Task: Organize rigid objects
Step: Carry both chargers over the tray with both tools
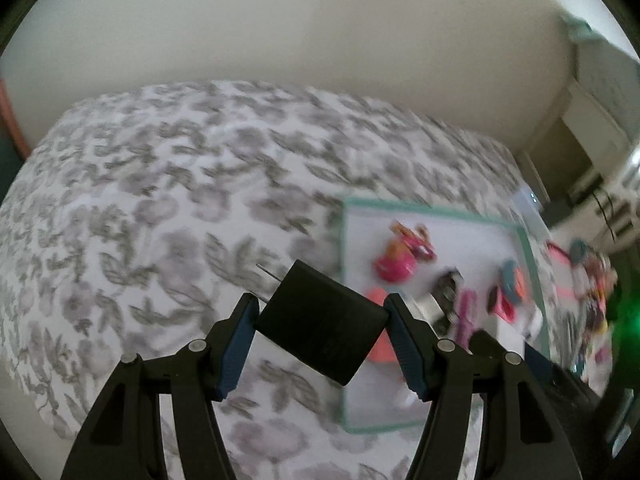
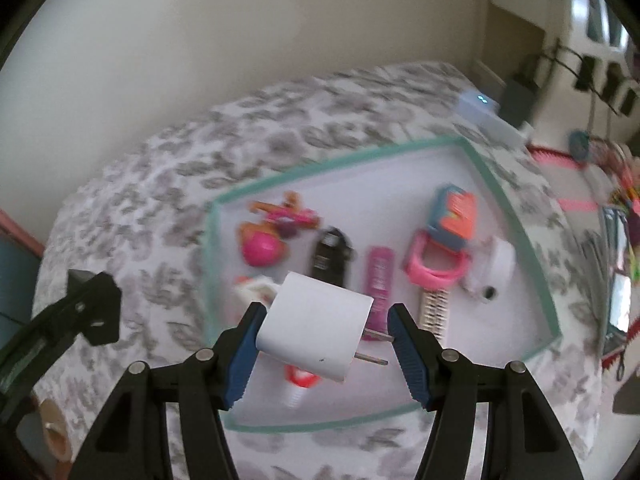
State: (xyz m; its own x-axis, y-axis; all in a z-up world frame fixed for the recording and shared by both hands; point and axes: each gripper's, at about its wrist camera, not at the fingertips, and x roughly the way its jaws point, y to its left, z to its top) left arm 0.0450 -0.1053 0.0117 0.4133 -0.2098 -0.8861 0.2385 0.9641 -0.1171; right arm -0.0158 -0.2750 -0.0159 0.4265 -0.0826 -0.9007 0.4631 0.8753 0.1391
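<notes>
In the left wrist view the left gripper (image 1: pixel 320 334) pinches a black plug adapter (image 1: pixel 320 326) corner to corner between its blue pads at lower centre, held above the grey-flowered bedspread (image 1: pixel 160 200). In the right wrist view the right gripper (image 2: pixel 322 344) clamps a white plug adapter (image 2: pixel 314 330) at lower centre, its prongs pointing right. Behind it lies the teal-edged white mat (image 2: pixel 516 208) with a pink ball toy (image 2: pixel 260 250), a black car-shaped piece (image 2: pixel 330 258) and a purple tube (image 2: pixel 380 280).

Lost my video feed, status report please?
Left gripper shut on black charger. Right gripper shut on white charger. Both above the floral bedspread; nothing blocking.
</notes>
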